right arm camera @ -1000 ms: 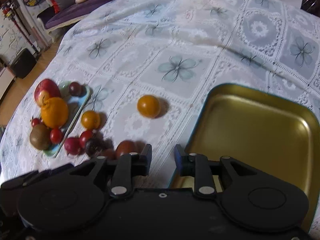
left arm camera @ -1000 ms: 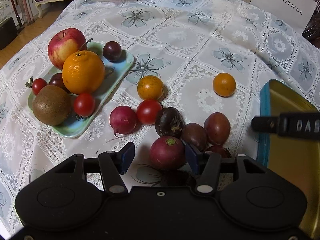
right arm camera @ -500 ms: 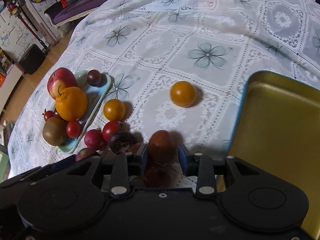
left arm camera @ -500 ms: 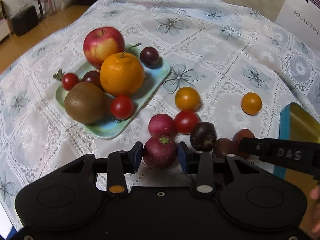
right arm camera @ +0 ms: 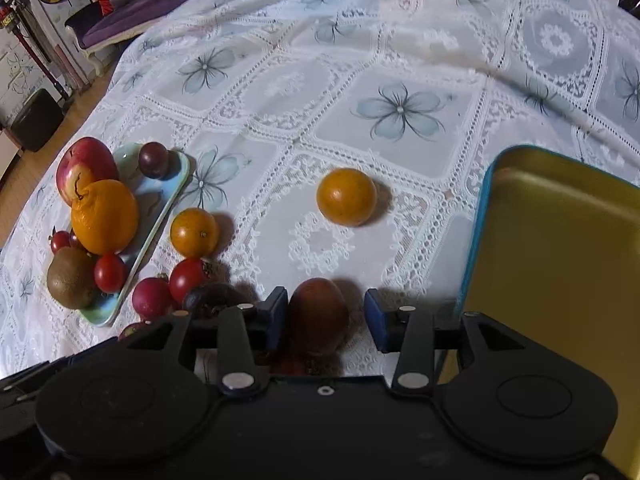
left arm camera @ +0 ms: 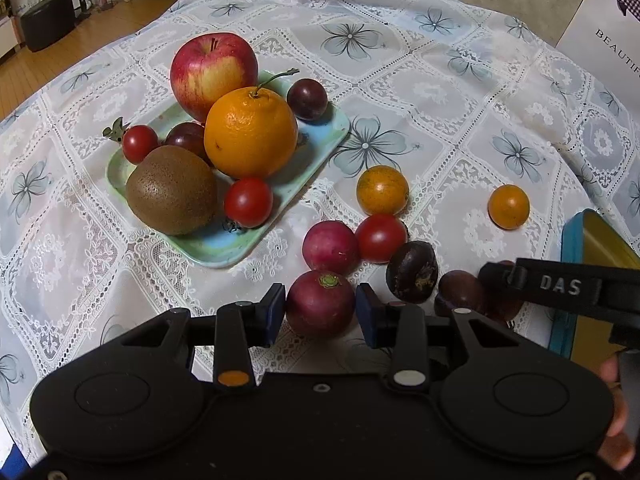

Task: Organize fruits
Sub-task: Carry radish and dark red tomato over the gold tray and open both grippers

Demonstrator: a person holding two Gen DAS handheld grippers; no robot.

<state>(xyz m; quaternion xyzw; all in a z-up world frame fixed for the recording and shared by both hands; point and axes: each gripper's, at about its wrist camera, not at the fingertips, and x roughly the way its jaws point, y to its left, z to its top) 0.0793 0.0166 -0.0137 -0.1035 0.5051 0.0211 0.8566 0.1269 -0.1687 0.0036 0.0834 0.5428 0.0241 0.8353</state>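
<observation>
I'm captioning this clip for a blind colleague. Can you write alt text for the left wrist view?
The left gripper brackets a round dark-red fruit with a green stem scar on a white lace tablecloth, its pads close against the fruit's sides. Beyond it lie loose small red, orange and dark fruits, and a pale green tray holding an apple, orange and kiwi.

We see a lace tablecloth (left arm camera: 400, 92) with blue flowers covering the desk, a white bag (left arm camera: 604, 44) lettered "BEAUTIF" far right, and a purple sofa (right arm camera: 132, 16) and black box (right arm camera: 34, 120) far left.
</observation>
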